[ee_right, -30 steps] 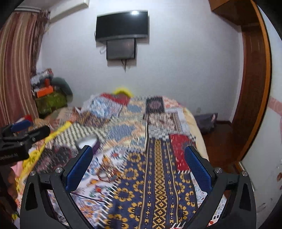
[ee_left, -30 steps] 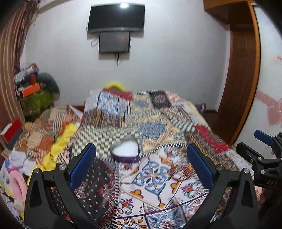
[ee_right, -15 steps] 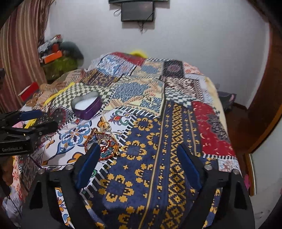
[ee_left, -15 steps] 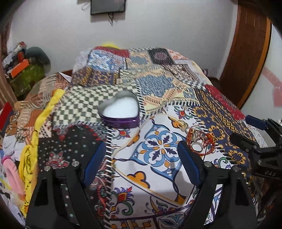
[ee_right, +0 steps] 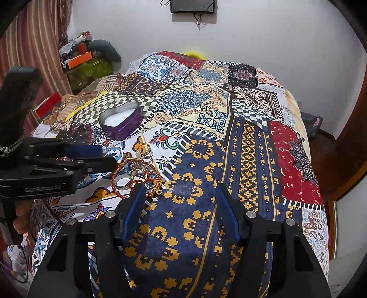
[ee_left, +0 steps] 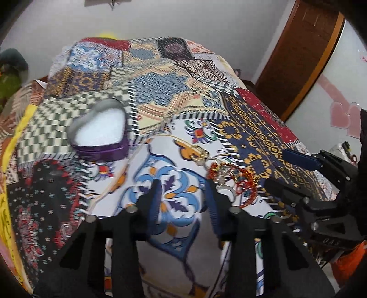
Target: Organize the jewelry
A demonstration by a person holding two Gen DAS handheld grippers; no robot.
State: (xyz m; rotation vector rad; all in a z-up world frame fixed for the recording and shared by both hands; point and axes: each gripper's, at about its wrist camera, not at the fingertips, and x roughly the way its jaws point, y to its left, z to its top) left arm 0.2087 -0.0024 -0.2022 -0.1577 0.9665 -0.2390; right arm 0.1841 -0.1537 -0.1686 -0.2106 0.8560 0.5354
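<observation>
A purple heart-shaped box [ee_left: 99, 135] with a white lining lies open on the patterned bedspread; it also shows in the right wrist view [ee_right: 121, 122]. A pile of jewelry [ee_left: 227, 176], red beaded bracelets, gold and silver rings, lies on the bedspread to the right of the box, also seen in the right wrist view [ee_right: 137, 174]. My left gripper [ee_left: 183, 190] is open and empty, its right finger just left of the pile. My right gripper [ee_right: 180, 194] is open and empty, its left finger beside the pile.
The patchwork bedspread [ee_right: 229, 137] covers the whole bed. Clothes and boxes [ee_right: 87, 59] are heaped at the far left by a striped curtain. A wooden door frame [ee_left: 298, 57] stands to the right. A screen [ee_right: 192, 5] hangs on the far wall.
Both grippers have tilted down and moved in toward the jewelry pile. Their jaws have narrowed but remain open. The box and pile have not moved.
</observation>
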